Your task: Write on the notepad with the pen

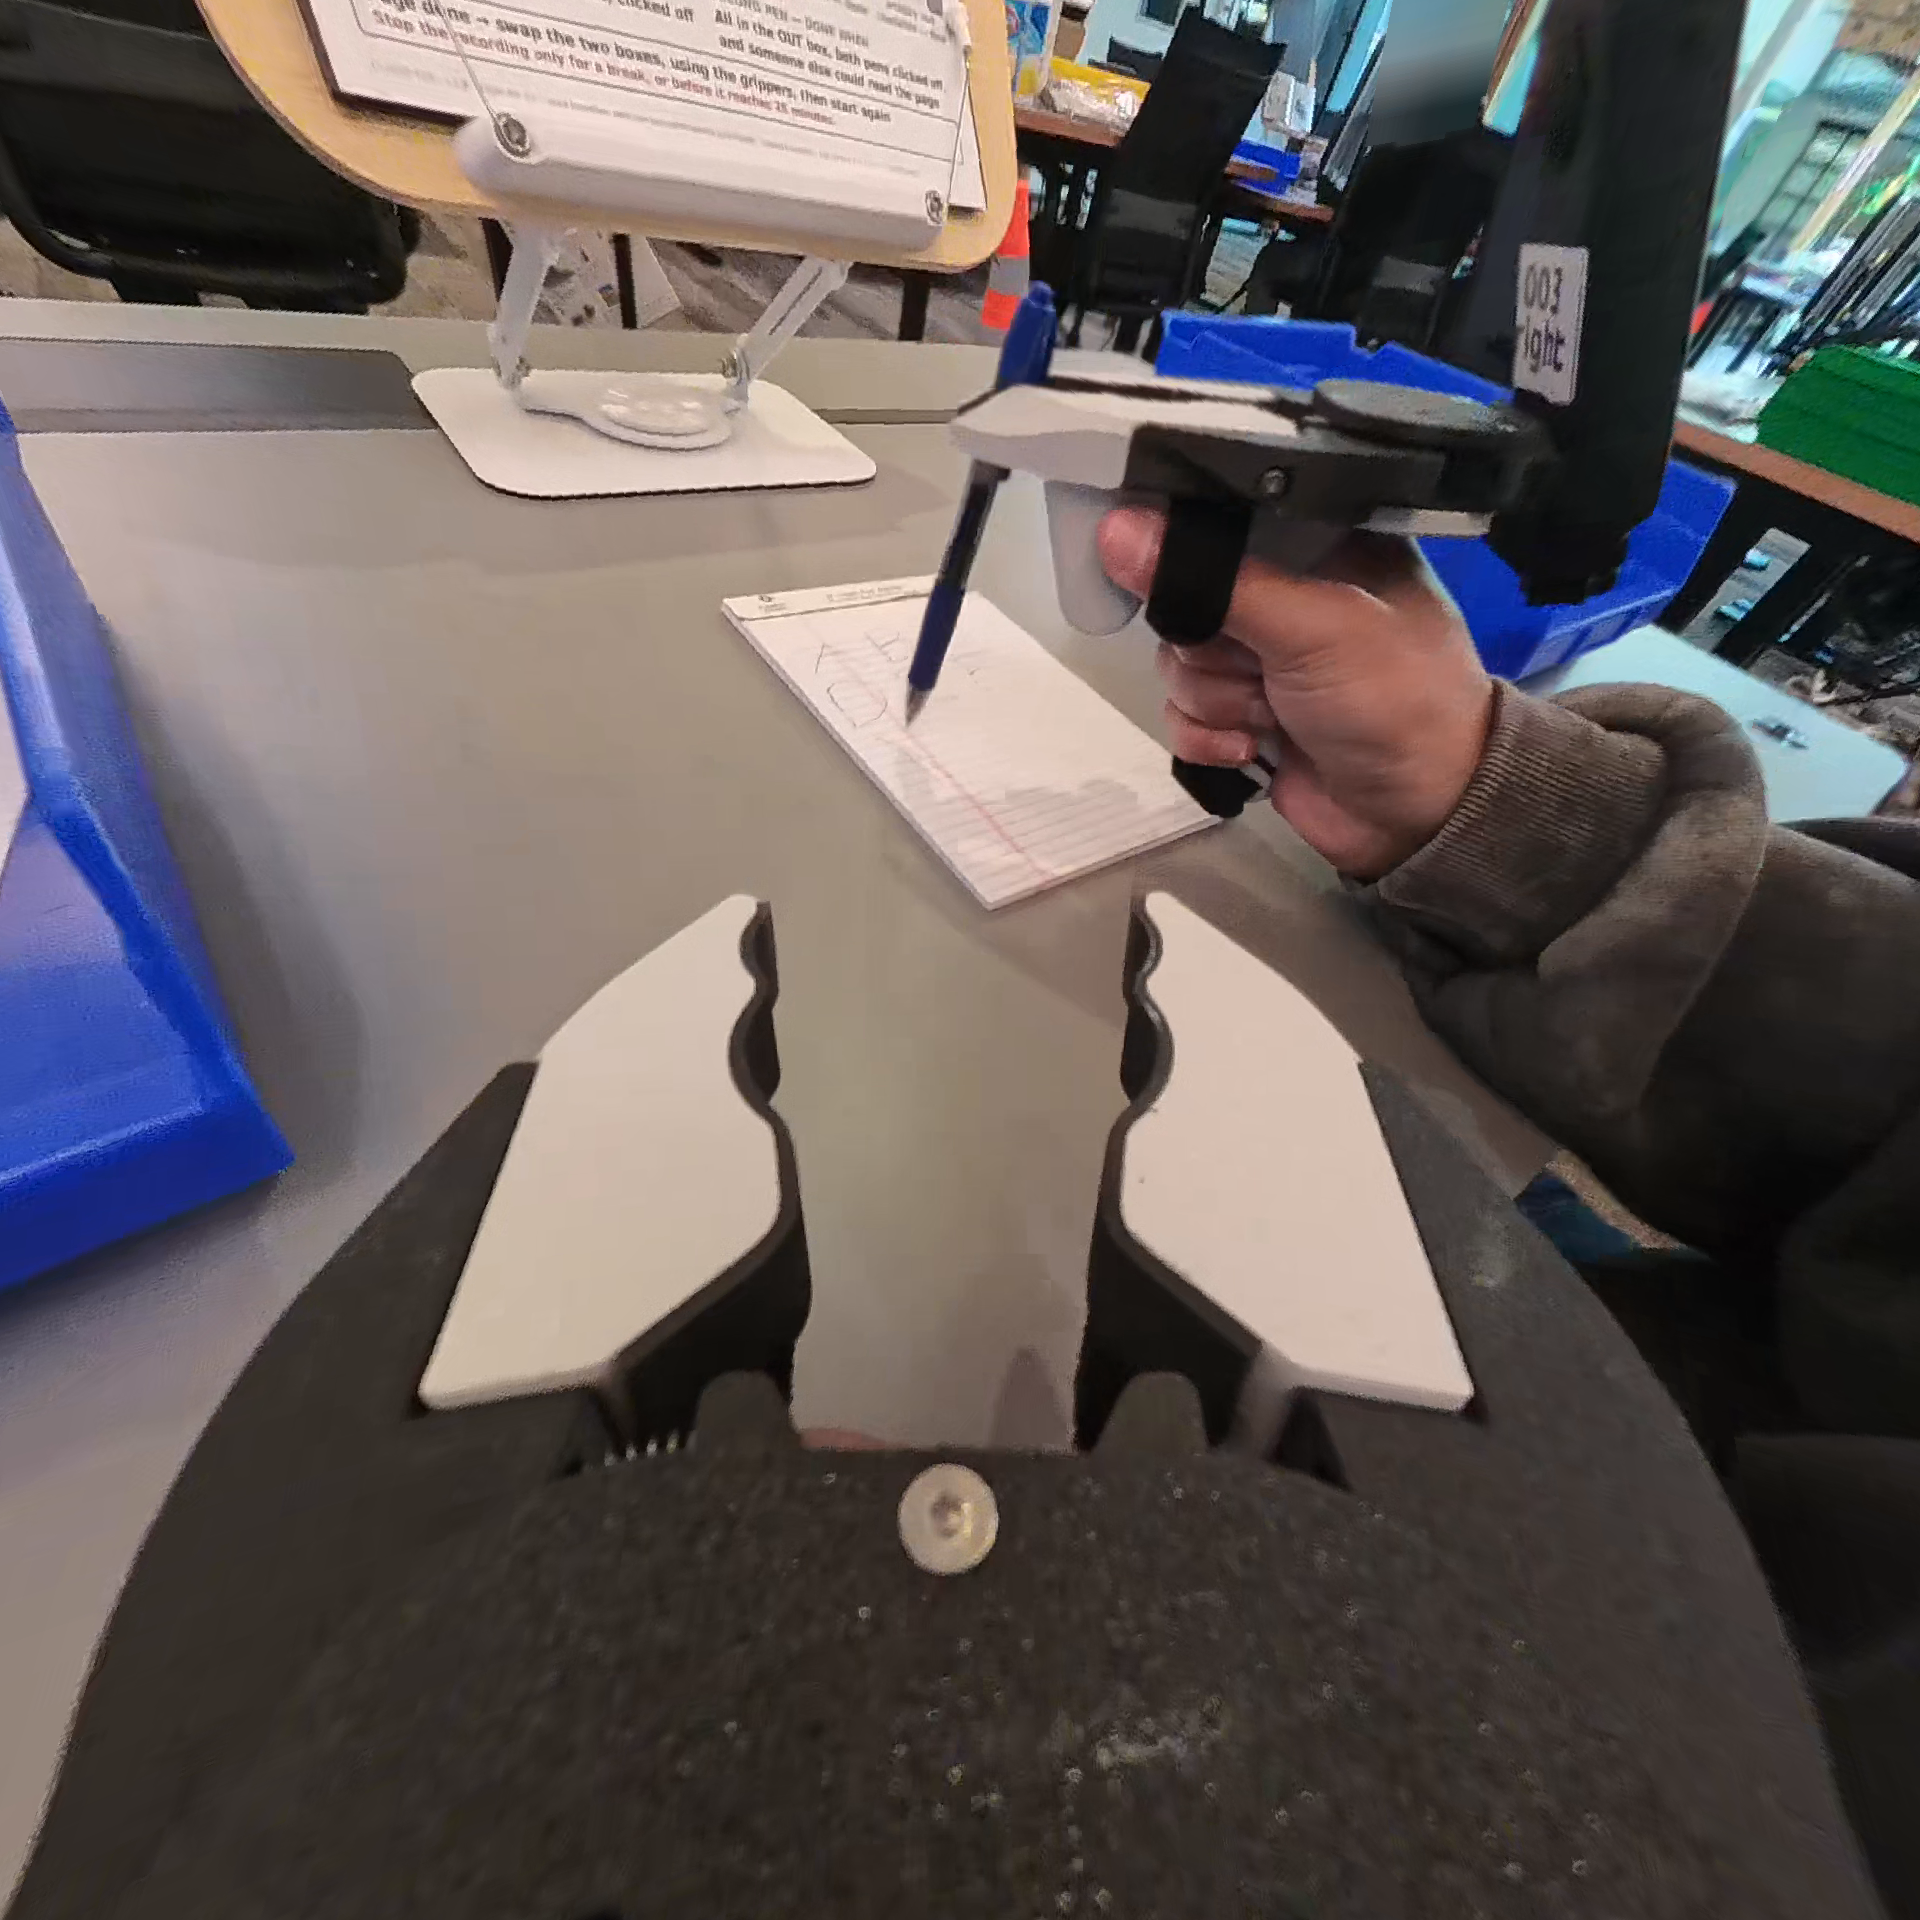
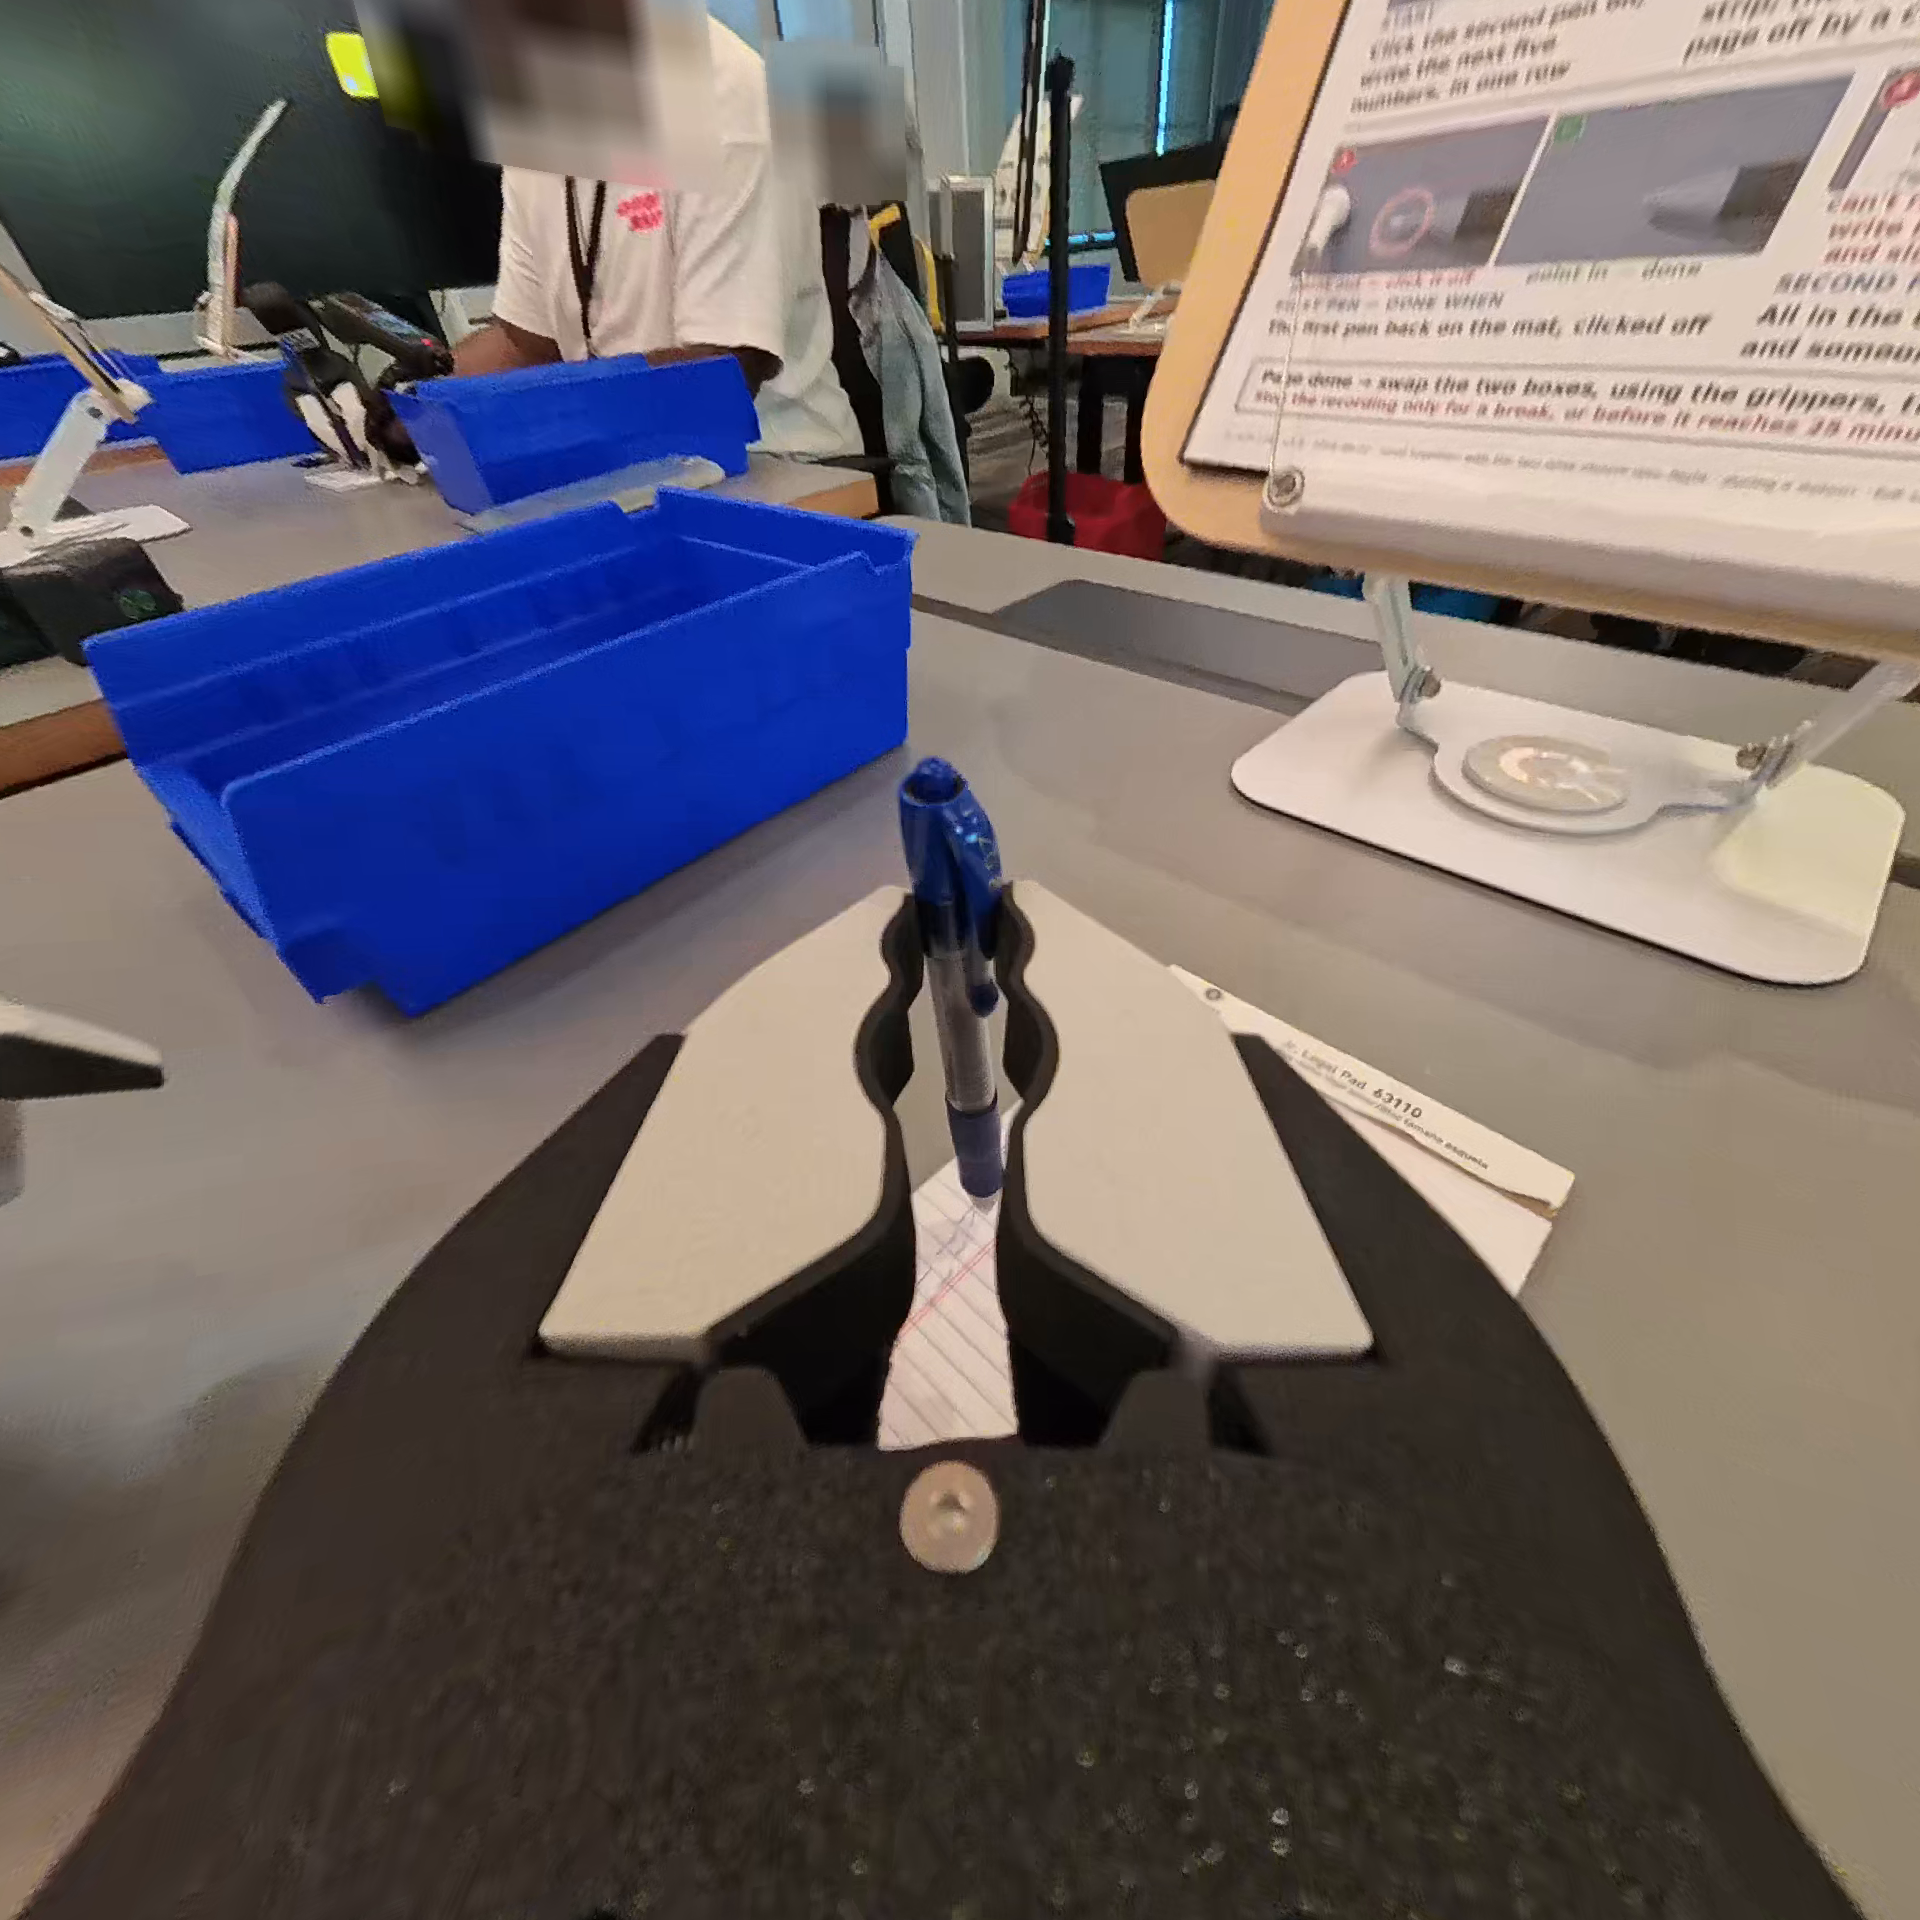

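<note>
A white lined notepad (image 1: 997, 748) lies on the grey table, with a few blue marks near its top. My right gripper (image 1: 982, 416) is shut on a blue pen (image 1: 940, 623), held nearly upright with its tip on the page. In the right wrist view the pen (image 2: 961, 997) stands between the jaws of my right gripper (image 2: 961, 904), tip on the notepad (image 2: 951, 1340). My left gripper (image 1: 951, 914) is open and empty, hovering above the table just short of the notepad's near corner.
A blue bin (image 1: 94, 935) sits at the left edge, also in the right wrist view (image 2: 520, 748). Another blue bin (image 1: 1558, 582) lies behind my right hand. A white stand with an instruction sheet (image 1: 644, 416) is at the back. A person sits at another table (image 2: 665, 260). The gap from one gripper's tips to the other's is roughly 15 cm.
</note>
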Tool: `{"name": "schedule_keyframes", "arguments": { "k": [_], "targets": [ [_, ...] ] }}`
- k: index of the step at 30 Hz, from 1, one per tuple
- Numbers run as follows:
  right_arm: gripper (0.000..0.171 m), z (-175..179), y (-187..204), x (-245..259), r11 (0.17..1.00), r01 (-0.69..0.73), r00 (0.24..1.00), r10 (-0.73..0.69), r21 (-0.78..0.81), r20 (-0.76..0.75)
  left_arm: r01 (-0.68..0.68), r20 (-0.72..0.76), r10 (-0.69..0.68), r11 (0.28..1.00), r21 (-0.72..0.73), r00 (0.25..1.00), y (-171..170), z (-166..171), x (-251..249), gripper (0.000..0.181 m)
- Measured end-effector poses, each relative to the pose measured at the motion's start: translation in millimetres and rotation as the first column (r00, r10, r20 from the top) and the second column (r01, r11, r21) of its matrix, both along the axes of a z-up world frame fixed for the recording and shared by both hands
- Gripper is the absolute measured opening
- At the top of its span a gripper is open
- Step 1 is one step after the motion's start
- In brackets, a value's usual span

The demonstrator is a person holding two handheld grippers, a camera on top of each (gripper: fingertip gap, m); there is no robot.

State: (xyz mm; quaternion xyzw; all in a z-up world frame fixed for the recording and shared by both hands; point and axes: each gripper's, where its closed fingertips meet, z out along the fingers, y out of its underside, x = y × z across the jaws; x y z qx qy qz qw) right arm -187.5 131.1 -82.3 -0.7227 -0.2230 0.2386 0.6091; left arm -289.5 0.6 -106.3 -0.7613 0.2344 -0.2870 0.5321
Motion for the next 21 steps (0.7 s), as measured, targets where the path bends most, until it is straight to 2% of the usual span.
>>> {"name": "schedule_keyframes", "arguments": {
  "k": [5,21],
  "targets": [
    [0.013,-4,6,-2,1.000,0.007,1.000,-0.007,-0.022,-0.017,0.024,-0.076,-0.024,1.000,0.008,0.997,-1,-13,3,0.064],
    [0.013,-8,-14,-14,0.999,0.013,0.994,-0.008,-0.046,0.113,0.074,-0.006,-0.074,0.996,-0.055,0.997,-10,-14,1,0.064]
  ]
}}
